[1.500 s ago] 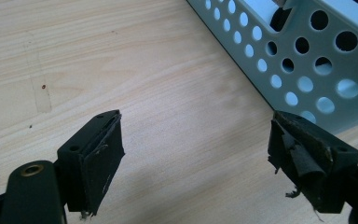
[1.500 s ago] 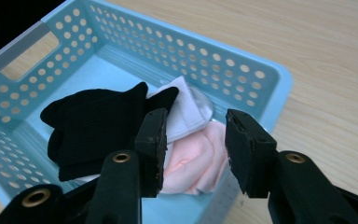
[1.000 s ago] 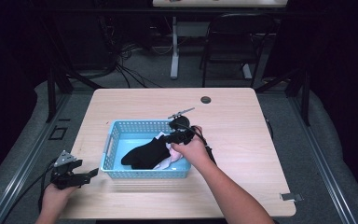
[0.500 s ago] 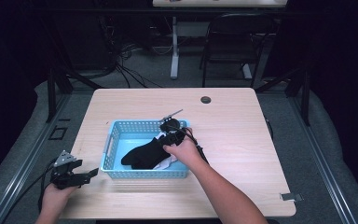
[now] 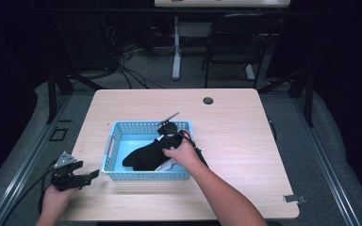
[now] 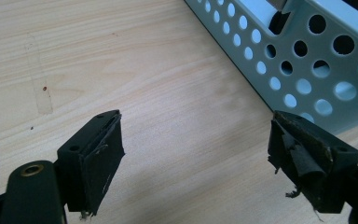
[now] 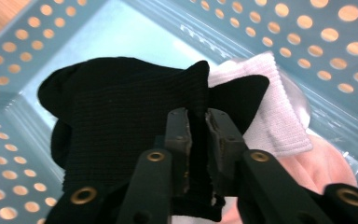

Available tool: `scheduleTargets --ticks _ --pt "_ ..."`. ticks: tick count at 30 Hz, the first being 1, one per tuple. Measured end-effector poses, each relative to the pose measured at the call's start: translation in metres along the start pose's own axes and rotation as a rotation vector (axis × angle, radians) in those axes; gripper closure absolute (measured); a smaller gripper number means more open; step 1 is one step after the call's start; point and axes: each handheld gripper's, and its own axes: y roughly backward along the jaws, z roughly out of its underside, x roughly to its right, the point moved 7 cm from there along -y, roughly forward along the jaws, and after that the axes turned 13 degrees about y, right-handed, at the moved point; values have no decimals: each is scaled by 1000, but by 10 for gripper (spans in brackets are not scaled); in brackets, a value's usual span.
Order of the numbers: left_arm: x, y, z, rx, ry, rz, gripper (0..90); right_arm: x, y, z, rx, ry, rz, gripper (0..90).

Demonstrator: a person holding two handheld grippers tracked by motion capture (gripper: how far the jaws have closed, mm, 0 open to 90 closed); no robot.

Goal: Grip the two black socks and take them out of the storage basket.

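Apparently black sock [image 7: 121, 116] between fingers [image 7: 177, 140].

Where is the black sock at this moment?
The black sock lies in the blue basket, over a white sock, pinched by the right gripper.

A light wooden table [image 5: 245, 141] stands in the middle of a dim room, its grain pale and its top brightly lit against the dark surroundings. A round black cable grommet [image 5: 208, 100] sits near its far edge. A small strip of tape [image 5: 294, 198] lies by the near right corner. The floor [image 5: 141, 75] is grey carpet, with dark metal rails [image 5: 334, 188] running along both sides of the table. Beyond the far edge, a black chair [image 5: 231, 47] stands beside the white leg of a second table [image 5: 176, 52]. Black cables [image 5: 122, 66] sprawl over the floor at the far left. The walls are lost in darkness.
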Motion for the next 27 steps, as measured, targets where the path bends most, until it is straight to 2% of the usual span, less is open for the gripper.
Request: scheduleTargets --ticks 1,4,9,17,21,27 --pt "0 0 0 0 0 0 180 -2 0 -1 17 -11 -2 821" --pt "0 0 0 -1 -2 0 180 -5 8 -2 25 13 -8 847" --pt "0 0 0 -1 -2 0 180 -13 18 -7 78 20 -18 856" --pt "0 0 0 -3 -3 -1 180 -30 42 -19 143 75 -43 860" --pt "0 0 0 -3 -3 0 180 -37 57 -30 167 111 -48 860" --pt "0 0 0 -2 -2 -1 180 -48 79 -47 233 149 -46 860"
